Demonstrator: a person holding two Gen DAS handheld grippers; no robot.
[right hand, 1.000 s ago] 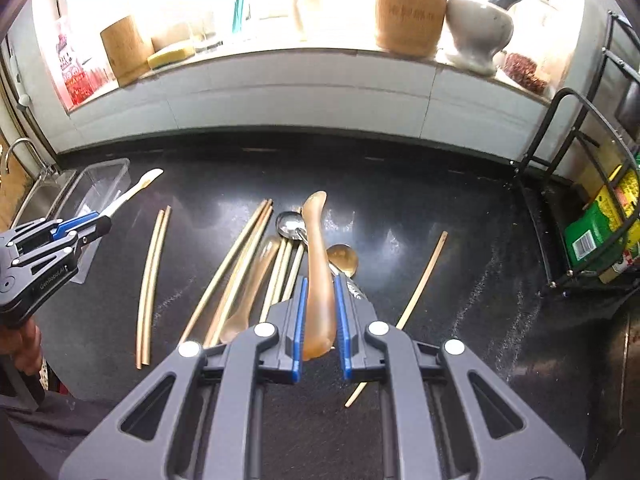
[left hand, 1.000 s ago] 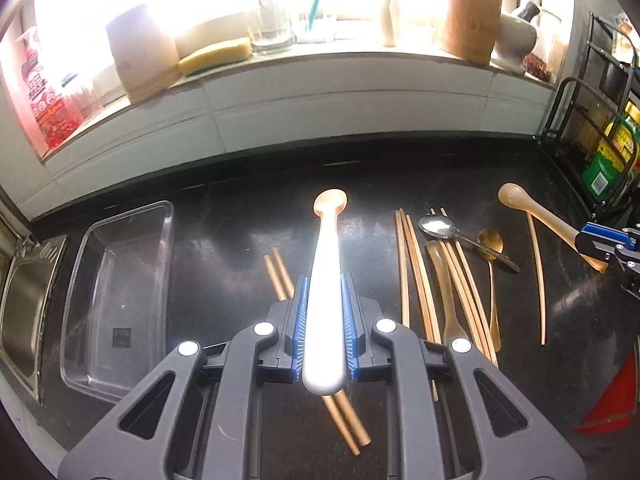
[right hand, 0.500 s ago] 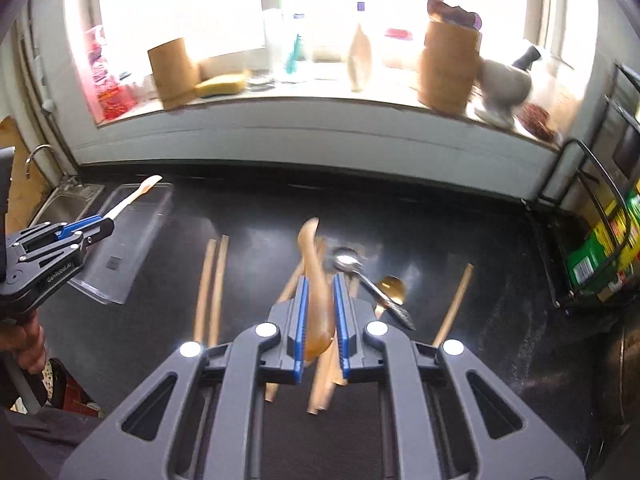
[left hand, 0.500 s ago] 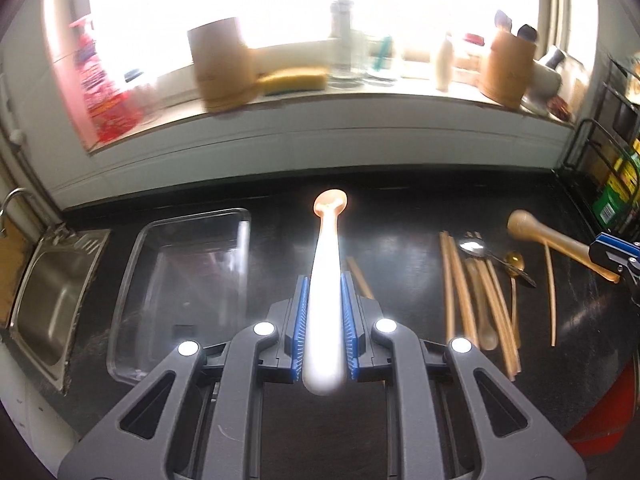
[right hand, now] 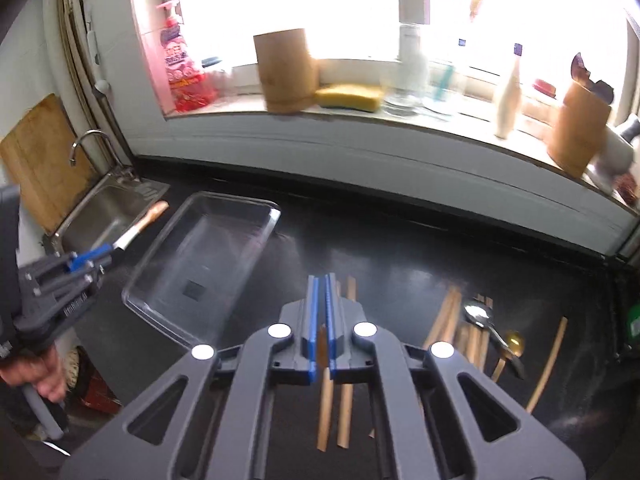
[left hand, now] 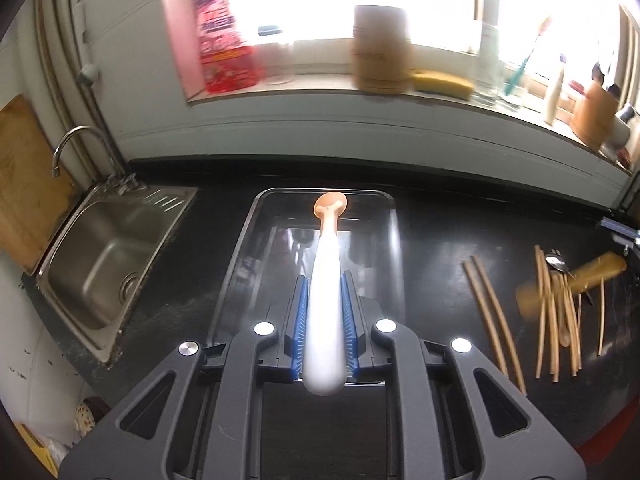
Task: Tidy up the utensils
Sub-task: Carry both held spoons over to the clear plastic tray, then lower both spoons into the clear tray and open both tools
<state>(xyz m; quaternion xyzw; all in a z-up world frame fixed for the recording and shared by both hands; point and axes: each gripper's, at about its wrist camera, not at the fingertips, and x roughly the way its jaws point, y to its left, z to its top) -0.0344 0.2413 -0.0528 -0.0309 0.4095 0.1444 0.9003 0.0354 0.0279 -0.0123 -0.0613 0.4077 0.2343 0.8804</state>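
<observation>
My left gripper (left hand: 323, 280) is shut on a white-handled spoon (left hand: 325, 280) with an orange bowl, held lengthwise over the clear plastic tray (left hand: 240, 248). It also shows at the left of the right wrist view (right hand: 86, 258). My right gripper (right hand: 320, 280) has its jaws nearly closed; only a thin brown sliver shows between them. In the left wrist view a blurred wooden spoon (left hand: 572, 284) hangs below the right gripper's blue tip (left hand: 618, 228), above the utensil pile (left hand: 560, 320).
The steel sink (left hand: 108, 256) and faucet lie left of the tray (right hand: 200, 264). A chopstick pair (left hand: 494, 316) lies on the black counter. Metal spoons (right hand: 488, 320) and chopsticks lie at right. The windowsill holds a bamboo holder (right hand: 286, 72), sponge and bottles.
My left gripper swung left with the white spoon until it came over the tray. My right gripper also turned left; the wooden spoon no longer sticks out ahead of its jaws.
</observation>
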